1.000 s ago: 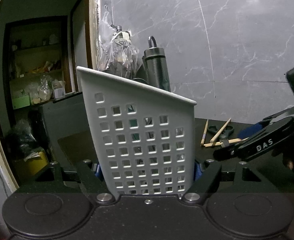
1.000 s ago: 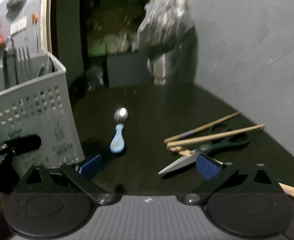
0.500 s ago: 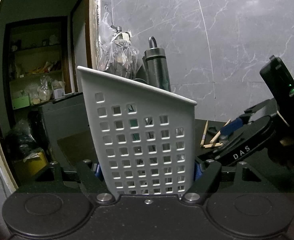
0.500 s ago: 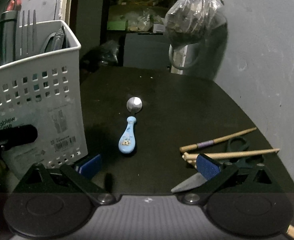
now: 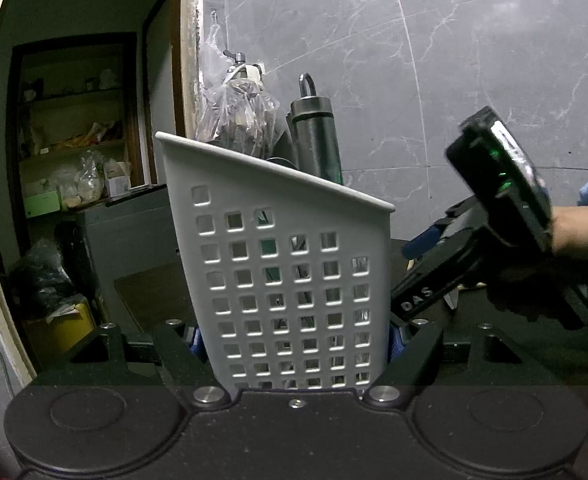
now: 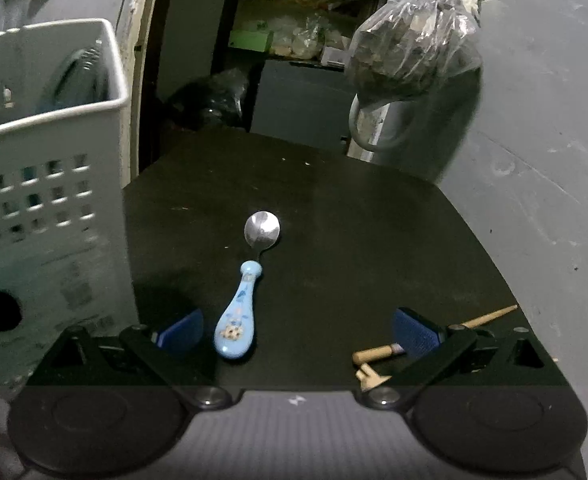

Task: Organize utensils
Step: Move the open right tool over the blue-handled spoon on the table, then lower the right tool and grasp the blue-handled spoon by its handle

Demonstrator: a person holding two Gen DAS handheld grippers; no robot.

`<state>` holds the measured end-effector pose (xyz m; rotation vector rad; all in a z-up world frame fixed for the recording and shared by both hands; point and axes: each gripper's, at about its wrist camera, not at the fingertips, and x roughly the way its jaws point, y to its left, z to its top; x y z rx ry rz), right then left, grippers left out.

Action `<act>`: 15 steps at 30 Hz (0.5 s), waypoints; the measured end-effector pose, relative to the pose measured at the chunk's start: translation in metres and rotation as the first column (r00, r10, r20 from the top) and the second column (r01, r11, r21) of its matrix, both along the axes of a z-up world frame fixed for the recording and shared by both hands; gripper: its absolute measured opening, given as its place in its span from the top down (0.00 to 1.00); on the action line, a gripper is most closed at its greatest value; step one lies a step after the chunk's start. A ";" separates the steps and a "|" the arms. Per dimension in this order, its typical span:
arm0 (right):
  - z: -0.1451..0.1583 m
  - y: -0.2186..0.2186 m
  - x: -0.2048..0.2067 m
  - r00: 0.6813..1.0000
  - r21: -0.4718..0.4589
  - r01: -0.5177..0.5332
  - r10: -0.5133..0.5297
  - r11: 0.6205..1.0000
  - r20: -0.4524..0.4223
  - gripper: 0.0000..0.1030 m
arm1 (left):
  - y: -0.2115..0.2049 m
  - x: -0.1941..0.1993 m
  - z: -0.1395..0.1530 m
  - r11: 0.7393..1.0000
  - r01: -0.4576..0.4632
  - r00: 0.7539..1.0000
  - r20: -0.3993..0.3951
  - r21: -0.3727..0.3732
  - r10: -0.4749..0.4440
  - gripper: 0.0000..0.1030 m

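Left-wrist view — left claw (image 5: pixel 296 340) clamps the white basket (image 5: pixel 285 280); right claw (image 6: pixel 298 330) gapes empty over the spoon (image 6: pixel 245 292).

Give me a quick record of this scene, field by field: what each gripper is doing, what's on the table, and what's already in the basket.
left gripper: jaws shut on the white basket
right gripper: jaws open, empty, above the table
spoon: blue handle, flat on the black table, handle end between the right jaws
chopsticks: on the table by the right pad
basket contents: dark cylinder with a loop; the rest unclear
hanging bag: on the wall behind
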<state>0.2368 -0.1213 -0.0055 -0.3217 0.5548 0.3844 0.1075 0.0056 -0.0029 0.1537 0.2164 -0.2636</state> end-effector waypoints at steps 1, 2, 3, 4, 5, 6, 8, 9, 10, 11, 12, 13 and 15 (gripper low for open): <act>-0.001 0.002 0.004 1.000 0.006 -0.006 0.006 1.000 -0.006 0.00 | 0.000 0.000 0.000 1.000 -0.001 1.000 0.000 0.000 0.001 0.24; -0.002 0.002 0.008 1.000 0.016 -0.019 0.019 1.000 -0.017 0.00 | 0.000 0.000 0.000 1.000 -0.001 1.000 0.000 0.000 0.001 0.24; -0.003 0.003 0.012 0.999 0.035 -0.038 0.039 0.999 -0.031 0.01 | 0.000 0.000 0.000 1.000 -0.001 1.000 0.000 0.001 0.001 0.24; -0.005 0.002 0.016 0.998 0.053 -0.050 0.052 0.997 -0.038 0.03 | -0.001 0.000 0.000 1.000 -0.002 1.000 0.000 0.002 0.002 0.24; -0.006 0.001 0.019 0.997 0.064 -0.061 0.064 0.996 -0.051 0.08 | -0.001 -0.001 0.000 1.000 -0.003 1.000 0.001 0.003 0.003 0.24; -0.007 0.001 0.022 0.995 0.074 -0.072 0.077 0.995 -0.070 0.10 | -0.001 -0.001 0.001 1.000 -0.003 1.000 0.001 0.003 0.003 0.24; -0.010 0.000 0.029 0.991 0.095 -0.071 0.081 0.993 -0.104 0.21 | -0.001 -0.001 0.001 1.000 -0.003 1.000 0.001 0.003 0.003 0.24; -0.012 -0.001 0.031 0.990 0.102 -0.065 0.077 0.993 -0.117 0.25 | -0.001 -0.001 0.001 1.000 -0.003 1.000 0.001 0.002 0.003 0.24; -0.013 -0.001 0.034 0.989 0.108 -0.061 0.075 0.992 -0.130 0.34 | -0.001 -0.001 0.001 1.000 -0.003 1.000 0.001 0.002 0.003 0.24; -0.014 -0.003 0.035 0.987 0.126 -0.065 0.082 0.990 -0.135 0.42 | -0.001 -0.001 0.001 1.000 -0.003 1.000 0.001 0.003 0.002 0.24; -0.014 -0.004 0.036 0.986 0.142 -0.068 0.089 0.987 -0.144 0.47 | -0.001 -0.001 0.001 1.000 -0.003 1.000 0.001 0.003 0.003 0.24; -0.013 -0.005 0.037 0.983 0.157 -0.072 0.096 0.985 -0.153 0.59 | -0.001 -0.001 0.001 1.000 -0.003 1.000 0.001 0.003 0.003 0.24; -0.012 -0.006 0.035 0.982 0.162 -0.081 0.106 0.984 -0.156 0.77 | -0.001 -0.001 0.001 1.000 -0.002 1.000 0.001 0.002 0.002 0.24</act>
